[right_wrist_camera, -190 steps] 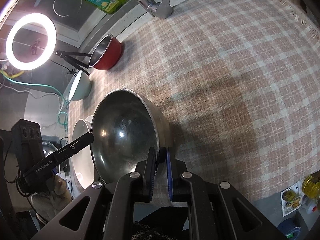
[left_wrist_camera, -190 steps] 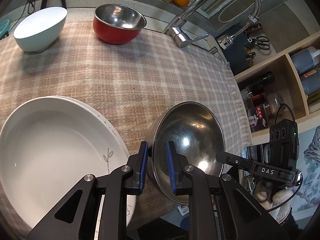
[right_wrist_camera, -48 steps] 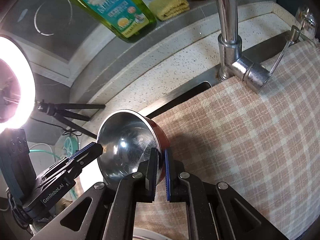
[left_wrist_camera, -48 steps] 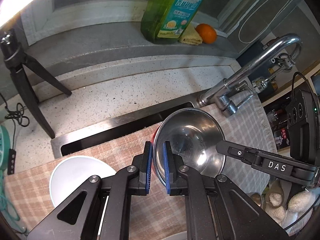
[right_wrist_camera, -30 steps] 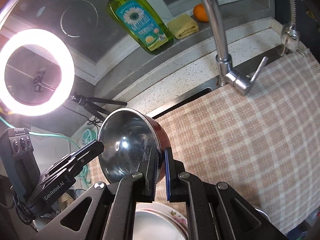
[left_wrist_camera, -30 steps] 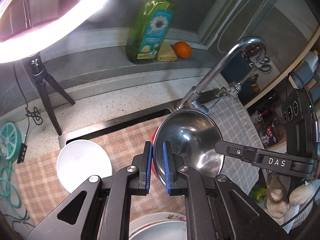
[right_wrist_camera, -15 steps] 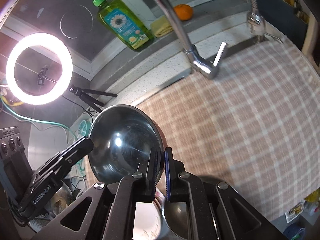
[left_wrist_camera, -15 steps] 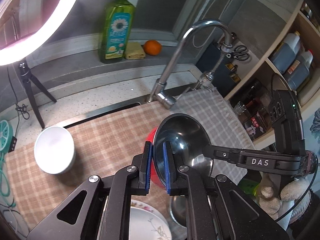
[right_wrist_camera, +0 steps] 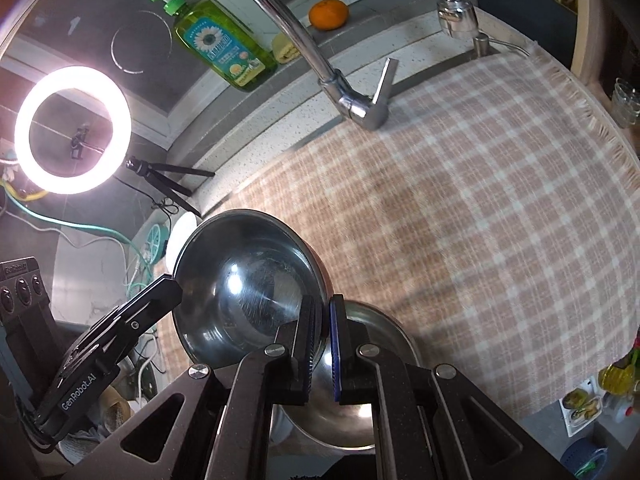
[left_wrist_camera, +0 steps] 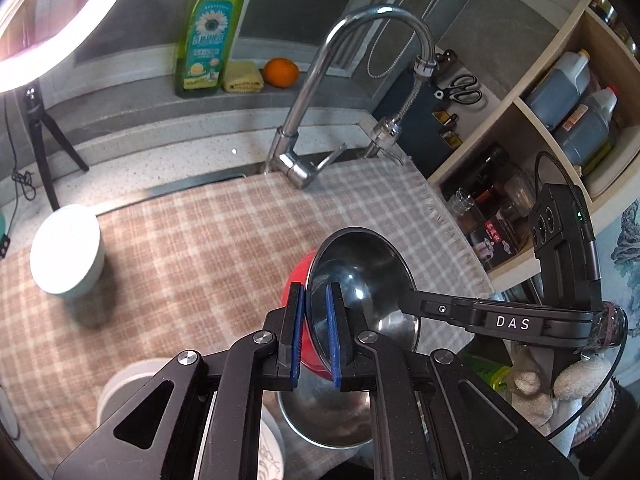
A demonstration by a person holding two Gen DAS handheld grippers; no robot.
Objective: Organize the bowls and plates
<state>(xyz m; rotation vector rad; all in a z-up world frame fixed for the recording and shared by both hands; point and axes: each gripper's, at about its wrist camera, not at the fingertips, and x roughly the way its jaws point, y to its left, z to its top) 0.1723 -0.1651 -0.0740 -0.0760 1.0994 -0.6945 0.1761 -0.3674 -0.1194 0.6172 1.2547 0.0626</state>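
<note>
A red bowl with a steel inside (left_wrist_camera: 360, 276) hangs tilted in the air, held at opposite rims by both grippers. My left gripper (left_wrist_camera: 313, 292) is shut on its near rim, one pad inside and one on the red wall. My right gripper (right_wrist_camera: 322, 304) is shut on the same red bowl (right_wrist_camera: 244, 288) at its right rim. Right below it a plain steel bowl (left_wrist_camera: 328, 416) rests on the checked cloth (left_wrist_camera: 180, 240); the right wrist view shows this steel bowl (right_wrist_camera: 384, 340) under the fingers. A pale bowl (left_wrist_camera: 66, 250) stands at the far left.
White plates (left_wrist_camera: 120, 384) lie stacked at the near left edge. A tap (left_wrist_camera: 304, 136) rises at the back of the cloth, with a green soap bottle (left_wrist_camera: 208, 32) and an orange (left_wrist_camera: 282, 72) on the ledge behind. Shelves with bottles (left_wrist_camera: 568, 92) stand at the right.
Both grippers have carried the red bowl back from the tap toward the near edge of the cloth. The steel bowl and plates have come into view beneath it.
</note>
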